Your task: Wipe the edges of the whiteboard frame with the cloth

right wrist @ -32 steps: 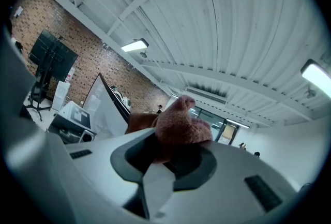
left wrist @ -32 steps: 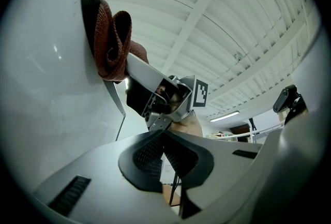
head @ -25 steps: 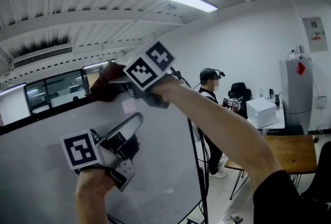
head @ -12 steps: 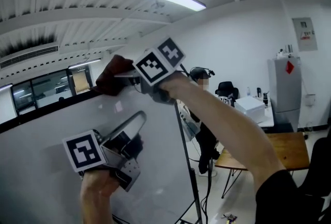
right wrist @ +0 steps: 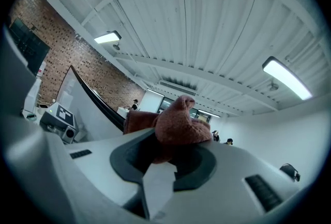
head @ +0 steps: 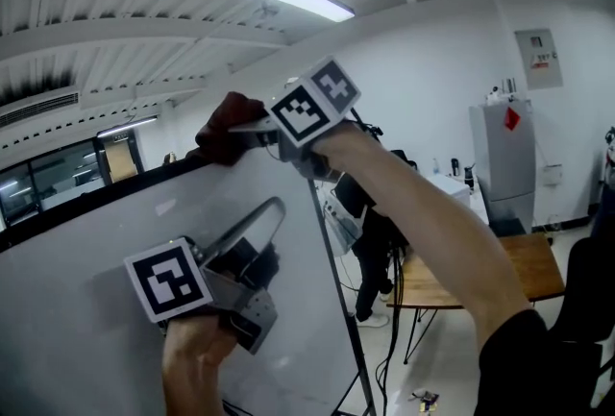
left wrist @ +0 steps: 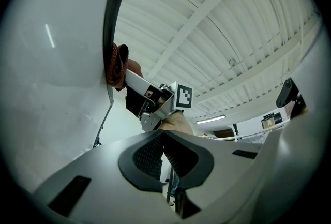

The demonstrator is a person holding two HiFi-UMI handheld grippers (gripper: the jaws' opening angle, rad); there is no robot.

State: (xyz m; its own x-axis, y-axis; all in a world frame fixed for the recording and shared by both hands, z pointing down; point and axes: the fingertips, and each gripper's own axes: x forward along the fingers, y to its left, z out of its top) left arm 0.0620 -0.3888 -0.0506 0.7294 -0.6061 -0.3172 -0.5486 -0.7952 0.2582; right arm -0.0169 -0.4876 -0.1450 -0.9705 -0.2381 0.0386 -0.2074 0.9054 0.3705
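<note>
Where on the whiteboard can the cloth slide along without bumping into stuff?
The top frame edge left of the cloth is bare. The board face between that edge and the left gripper is bare too. Crowded at the right corner, where the right gripper holds the cloth.

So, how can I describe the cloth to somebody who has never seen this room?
Find the large whiteboard and follow its dark top frame toward its right end. There the right gripper presses a crumpled reddish-brown cloth on the frame, the only soft, coloured thing there.
</note>
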